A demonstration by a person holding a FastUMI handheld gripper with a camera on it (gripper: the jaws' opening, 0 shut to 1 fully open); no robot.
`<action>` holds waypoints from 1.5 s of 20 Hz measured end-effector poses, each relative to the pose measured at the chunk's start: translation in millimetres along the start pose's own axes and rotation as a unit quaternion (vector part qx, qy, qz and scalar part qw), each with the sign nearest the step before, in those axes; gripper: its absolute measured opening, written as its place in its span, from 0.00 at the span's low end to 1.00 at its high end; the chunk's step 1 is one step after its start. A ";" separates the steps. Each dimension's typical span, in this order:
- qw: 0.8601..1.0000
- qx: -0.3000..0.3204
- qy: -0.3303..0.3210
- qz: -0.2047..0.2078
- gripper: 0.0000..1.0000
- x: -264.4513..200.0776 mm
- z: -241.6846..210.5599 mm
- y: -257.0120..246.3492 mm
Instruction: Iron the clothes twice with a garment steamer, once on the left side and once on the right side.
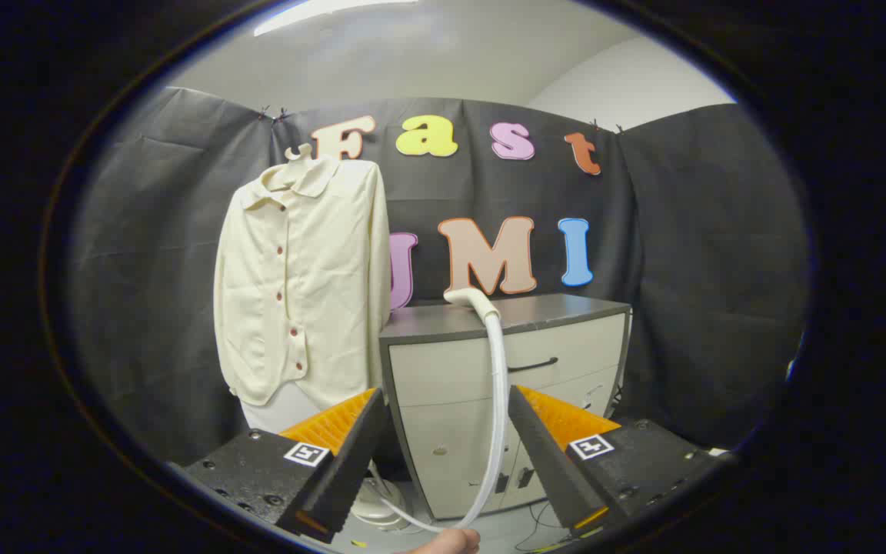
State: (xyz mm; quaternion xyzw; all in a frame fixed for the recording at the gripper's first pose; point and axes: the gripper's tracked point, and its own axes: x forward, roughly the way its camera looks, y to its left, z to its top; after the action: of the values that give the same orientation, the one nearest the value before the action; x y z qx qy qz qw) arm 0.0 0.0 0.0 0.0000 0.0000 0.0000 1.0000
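One cream shirt (301,281) hangs upright at far left against the booth wall, long axis vertical, buttoned front facing the gripper (443,454). To its right stands a cabinet (504,385); the steamer head (467,298) lies on its tabletop, nozzle pointing left toward the shirt, white hose (498,400) dropping to the floor. Gripper fingers stand apart, empty. Judgement: ironing not begun; the next move calls for advancing and closing on the steamer handle.
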 end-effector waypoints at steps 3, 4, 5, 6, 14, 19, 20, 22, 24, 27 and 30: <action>1.000 0.003 0.000 0.002 0.98 8.7 -1.0 -0.8; 1.000 0.005 0.000 0.003 0.98 12.6 -2.4 -0.6; 1.000 0.007 0.003 0.003 0.98 16.0 -5.0 -0.5; 1.000 0.010 0.006 0.005 0.98 18.9 -7.7 0.3; 1.000 0.018 0.015 0.013 0.98 50.5 -16.5 8.2; 1.000 0.014 0.007 0.011 0.98 70.5 -0.3 5.8; 1.000 0.013 0.003 0.010 0.98 77.4 4.6 5.9; 1.000 0.000 -0.011 0.011 0.98 95.2 17.6 3.5; 0.999 -0.027 -0.019 0.006 0.98 119.7 27.2 -3.9; 0.999 -0.023 -0.023 0.006 0.99 160.9 38.7 -11.7; 0.999 -0.019 -0.041 -0.007 0.99 202.5 67.5 -27.7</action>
State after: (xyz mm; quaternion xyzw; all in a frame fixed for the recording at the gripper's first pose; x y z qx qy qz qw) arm 202.5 -27.7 67.5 -0.0195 -0.0410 -0.0069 0.9989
